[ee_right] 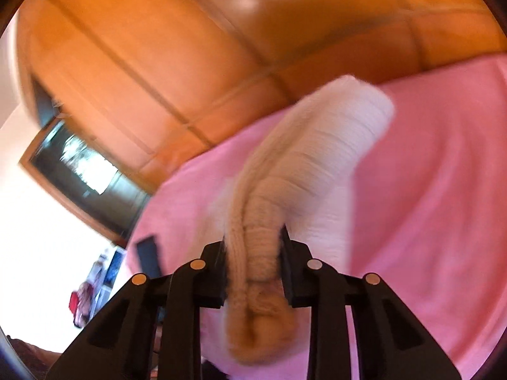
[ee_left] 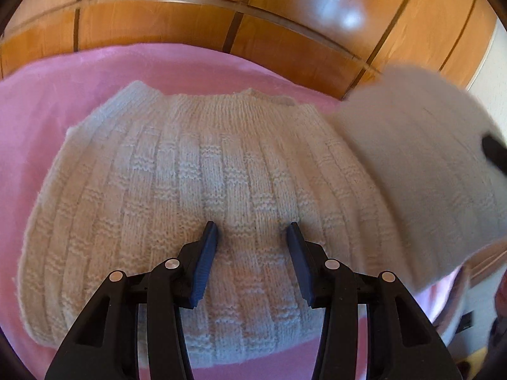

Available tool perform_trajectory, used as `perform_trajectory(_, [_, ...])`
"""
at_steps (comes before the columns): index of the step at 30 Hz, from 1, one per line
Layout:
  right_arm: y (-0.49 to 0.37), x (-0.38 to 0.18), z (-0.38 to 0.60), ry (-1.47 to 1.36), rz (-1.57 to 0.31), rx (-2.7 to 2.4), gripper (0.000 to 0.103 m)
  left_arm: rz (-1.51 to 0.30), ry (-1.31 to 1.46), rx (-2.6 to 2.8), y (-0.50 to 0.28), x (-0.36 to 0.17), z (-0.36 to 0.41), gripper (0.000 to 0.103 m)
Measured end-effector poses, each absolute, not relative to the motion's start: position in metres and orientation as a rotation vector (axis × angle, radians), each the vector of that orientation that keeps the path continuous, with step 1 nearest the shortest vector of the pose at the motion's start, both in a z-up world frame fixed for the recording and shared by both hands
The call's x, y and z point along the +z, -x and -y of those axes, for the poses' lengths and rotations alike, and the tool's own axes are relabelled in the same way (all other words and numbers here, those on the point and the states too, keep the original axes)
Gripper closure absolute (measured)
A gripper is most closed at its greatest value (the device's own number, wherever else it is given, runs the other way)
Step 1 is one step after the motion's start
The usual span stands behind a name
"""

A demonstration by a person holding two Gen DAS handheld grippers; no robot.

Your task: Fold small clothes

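A small cream knitted sweater (ee_left: 202, 196) lies flat on a pink cloth (ee_left: 63, 95). My left gripper (ee_left: 253, 237) is open, its blue fingertips hovering over the sweater's middle, holding nothing. The sweater's right sleeve (ee_left: 427, 164) is lifted and blurred at the right, with a dark finger (ee_left: 494, 152) of my right gripper on it. In the right wrist view my right gripper (ee_right: 253, 253) is shut on the bunched knitted sleeve (ee_right: 317, 158), held above the pink cloth (ee_right: 443, 190).
A wooden wardrobe (ee_left: 221, 9) with panelled doors stands behind the pink surface. In the right wrist view a dark framed opening (ee_right: 82, 171) and a white wall are at the left, with small coloured items (ee_right: 85, 297) low down.
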State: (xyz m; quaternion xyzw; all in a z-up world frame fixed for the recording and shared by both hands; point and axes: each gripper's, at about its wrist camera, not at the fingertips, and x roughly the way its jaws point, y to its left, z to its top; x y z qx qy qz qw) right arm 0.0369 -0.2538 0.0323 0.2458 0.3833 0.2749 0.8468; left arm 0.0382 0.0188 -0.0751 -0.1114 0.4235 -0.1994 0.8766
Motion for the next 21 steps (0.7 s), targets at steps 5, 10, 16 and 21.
perform_trajectory(5, [-0.067,0.039,0.164,-0.463,-0.831,0.676,0.089,-0.845,0.407,-0.448,-0.032,-0.058,-0.08,0.059])
perform_trajectory(10, [-0.088,0.015,0.097,-0.38,-0.925,0.671,0.103,-0.827,0.566,-0.383,-0.029,-0.055,-0.167,0.059])
perform_trajectory(16, [-0.07,0.02,0.109,-0.336,-0.871,0.695,0.093,-0.843,0.638,-0.41,-0.023,-0.06,-0.193,0.059])
perform_trajectory(21, [-0.032,0.025,0.159,-0.338,-0.8,0.582,0.056,-0.887,0.699,-0.549,-0.032,-0.062,-0.157,0.044])
